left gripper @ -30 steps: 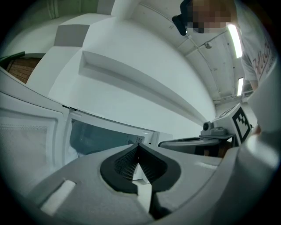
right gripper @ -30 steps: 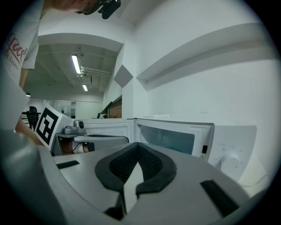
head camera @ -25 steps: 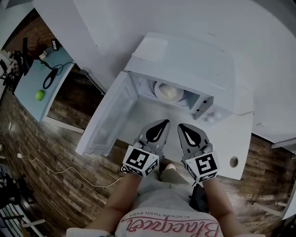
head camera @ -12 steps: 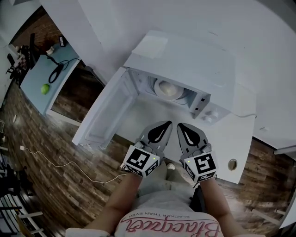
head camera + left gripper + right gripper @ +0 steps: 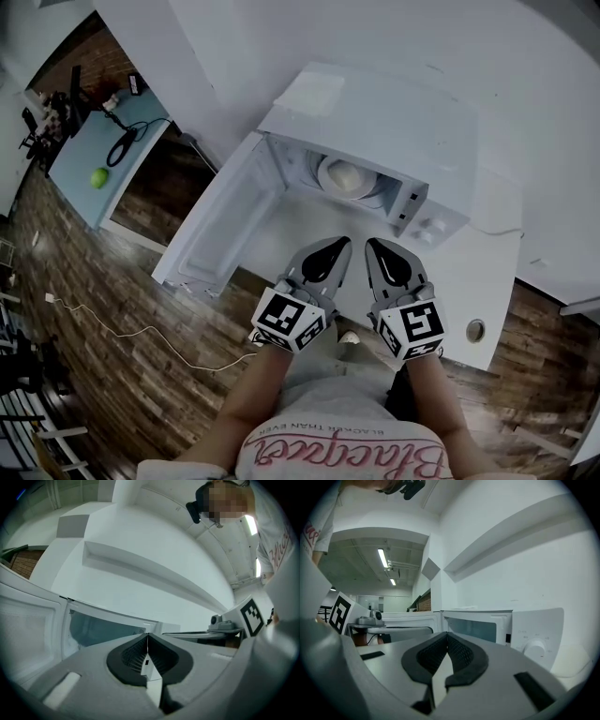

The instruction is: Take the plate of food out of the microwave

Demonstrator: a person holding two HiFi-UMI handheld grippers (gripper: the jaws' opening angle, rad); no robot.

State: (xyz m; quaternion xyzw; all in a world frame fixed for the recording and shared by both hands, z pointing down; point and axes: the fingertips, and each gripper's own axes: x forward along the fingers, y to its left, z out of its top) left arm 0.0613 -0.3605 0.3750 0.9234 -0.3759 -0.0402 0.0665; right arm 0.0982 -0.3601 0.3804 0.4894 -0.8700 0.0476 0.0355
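Both tongs are pressed fully together and hold nothing. My left tongs (image 5: pixel 337 246) and my right tongs (image 5: pixel 373 246) hover side by side, a little apart, over the white desk (image 5: pixel 473 281). They point level toward the white microwave (image 5: pixel 403 112) that stands on it. Its door (image 5: pixel 225 234) hangs swung wide open to my left. The plate of food (image 5: pixel 349 178) sits inside the cavity, a pale mound on it, well apart from both tips. Neither of my tongs touches the plate or the door.
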